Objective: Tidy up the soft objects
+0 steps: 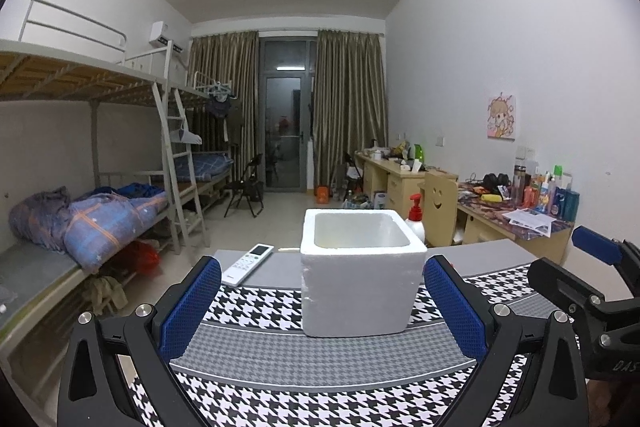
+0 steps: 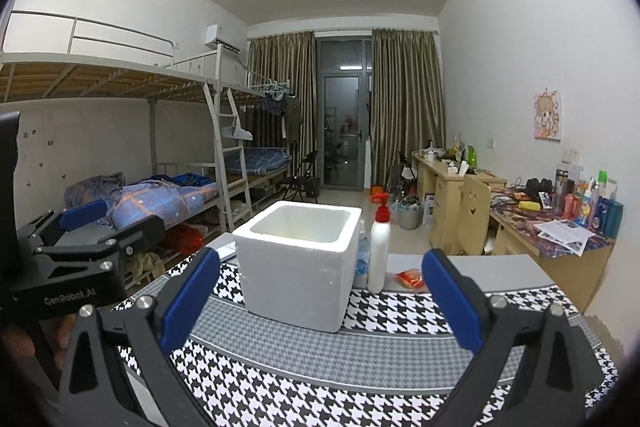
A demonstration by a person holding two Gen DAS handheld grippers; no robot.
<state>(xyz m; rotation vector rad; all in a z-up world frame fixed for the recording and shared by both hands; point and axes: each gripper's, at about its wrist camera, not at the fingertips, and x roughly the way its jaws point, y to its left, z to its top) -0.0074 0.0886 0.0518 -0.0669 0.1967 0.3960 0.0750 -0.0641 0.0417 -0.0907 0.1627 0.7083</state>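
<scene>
The room's bunk beds (image 1: 100, 131) and desks (image 1: 516, 223) lie well beyond the foam box (image 1: 360, 267), my landmark. I see the box standing upright and open-topped on a houndstooth cloth (image 1: 320, 387) over the table (image 1: 484, 255); its inside, as far as visible, shows only white walls. A white pump bottle (image 2: 379, 251) stands just beside the box on its right, a remote (image 1: 249, 264) lies left of it, and a small orange packet (image 2: 410, 278) lies right of the bottle. My left gripper (image 1: 322, 307) is spread wide, the box ahead between its blue pads, untouched. My right gripper (image 2: 320, 301) is likewise spread, holding nothing, the box ahead and slightly left.
</scene>
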